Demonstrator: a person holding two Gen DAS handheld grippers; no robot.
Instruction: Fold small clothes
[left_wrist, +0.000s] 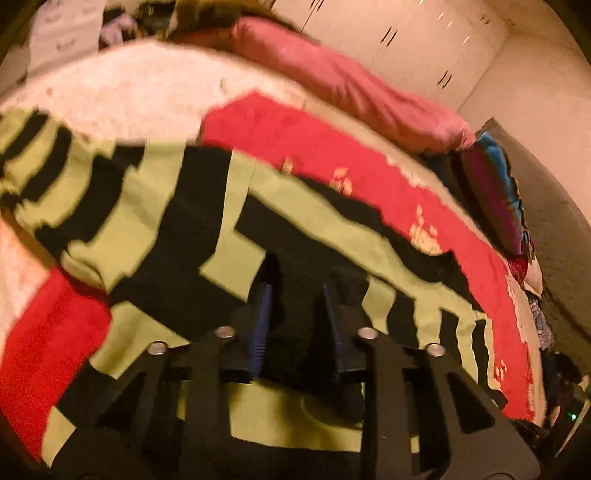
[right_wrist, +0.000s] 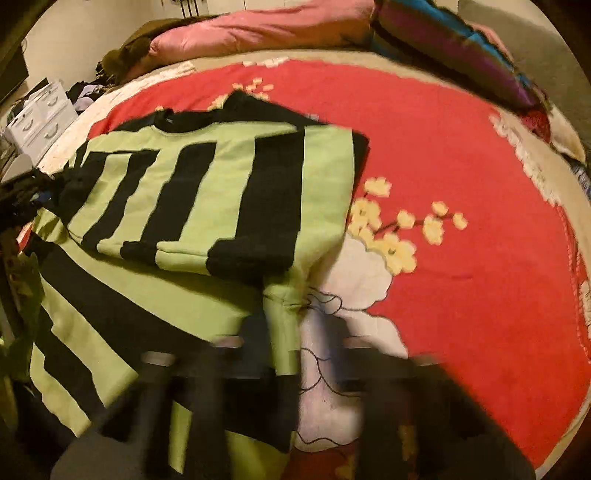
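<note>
A green and black striped sweater (right_wrist: 192, 199) lies on a red flowered blanket (right_wrist: 461, 155) on the bed, its upper part folded over the lower part. In the left wrist view the sweater (left_wrist: 155, 221) fills the middle. My left gripper (left_wrist: 297, 291) is just above the sweater's black stripe with a gap between its blue-padded fingers (left_wrist: 262, 317), and nothing is held. It also shows at the left edge of the right wrist view (right_wrist: 26, 192). My right gripper (right_wrist: 291, 321) is blurred over the sweater's right edge; a strip of green cloth lies between its fingers.
A pink pillow (left_wrist: 351, 85) and a purple and blue cushion (left_wrist: 495, 184) lie along the far side of the bed. A white drawer unit (right_wrist: 40, 114) and a heap of clothes stand beside the bed. A wall with cupboards (left_wrist: 417, 40) is behind.
</note>
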